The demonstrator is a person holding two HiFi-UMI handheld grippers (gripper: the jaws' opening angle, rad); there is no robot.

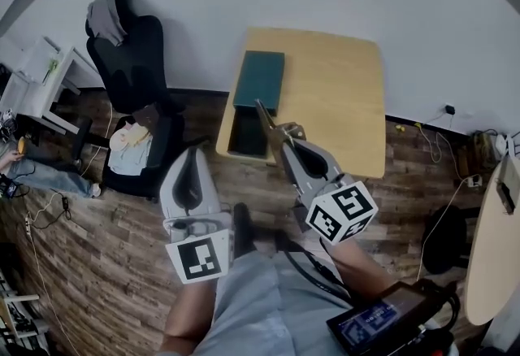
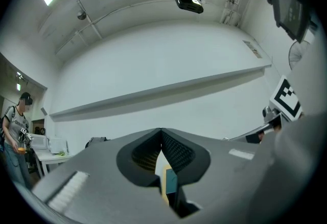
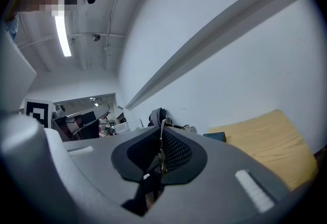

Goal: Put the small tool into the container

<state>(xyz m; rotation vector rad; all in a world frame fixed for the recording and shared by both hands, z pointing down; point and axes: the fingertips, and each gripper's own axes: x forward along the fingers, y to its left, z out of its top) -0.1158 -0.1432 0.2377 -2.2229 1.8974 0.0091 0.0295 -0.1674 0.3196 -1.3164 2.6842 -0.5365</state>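
We hold two grippers low and close to our body, both pointing away from us. Our left gripper (image 1: pixel 193 153) sits nearer to us, its jaws pressed together at the tips with nothing between them. Our right gripper (image 1: pixel 283 137) reaches further forward and leans toward the left, its jaws clamped on a thin metal tool (image 1: pixel 264 115) that sticks out past the tips.
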